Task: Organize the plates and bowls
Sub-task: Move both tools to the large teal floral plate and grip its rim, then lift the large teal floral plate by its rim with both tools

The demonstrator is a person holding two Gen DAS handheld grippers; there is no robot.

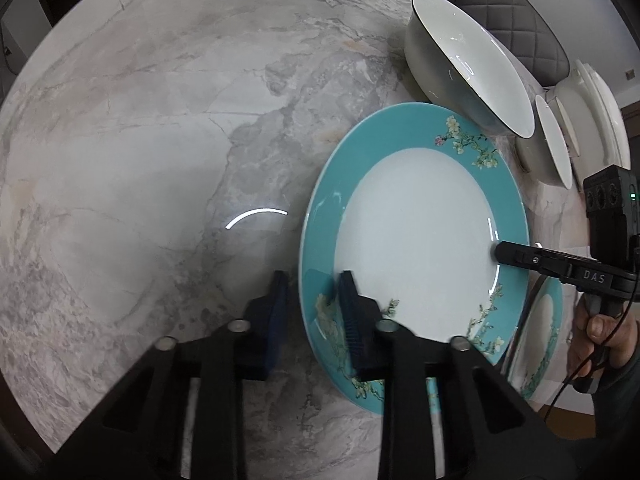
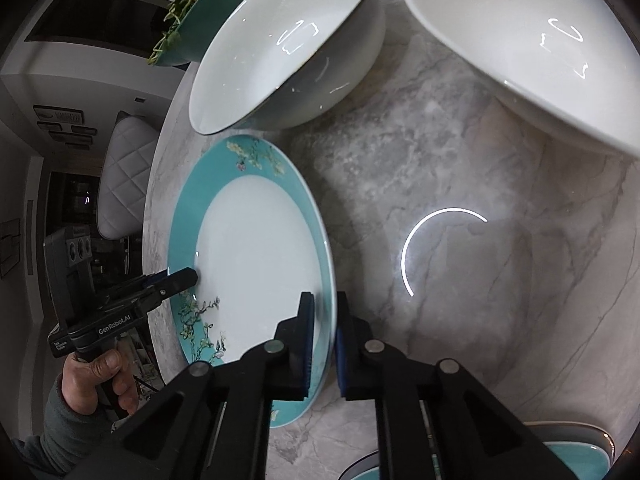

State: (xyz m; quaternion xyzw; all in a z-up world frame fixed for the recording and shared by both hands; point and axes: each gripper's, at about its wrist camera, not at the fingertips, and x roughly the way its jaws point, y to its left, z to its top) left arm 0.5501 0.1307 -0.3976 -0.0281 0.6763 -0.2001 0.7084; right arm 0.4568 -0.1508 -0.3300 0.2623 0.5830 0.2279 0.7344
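As left gripper (image 1: 314, 312) and right gripper (image 2: 324, 340) clamp opposite rims, teal plate (image 1: 416, 248) looks stiff, glossy, breakable; rim grips suit it.

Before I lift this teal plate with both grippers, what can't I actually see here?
- Left wrist view: the teal plate's near rim, hidden by the left gripper.
- Right wrist view: a second teal dish, cut off by the frame edge and the right gripper.
- Both views: the plate's underside.

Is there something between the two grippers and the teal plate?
Nothing visible. The left gripper and the right gripper each already pinch the rim of the teal plate, on opposite sides.
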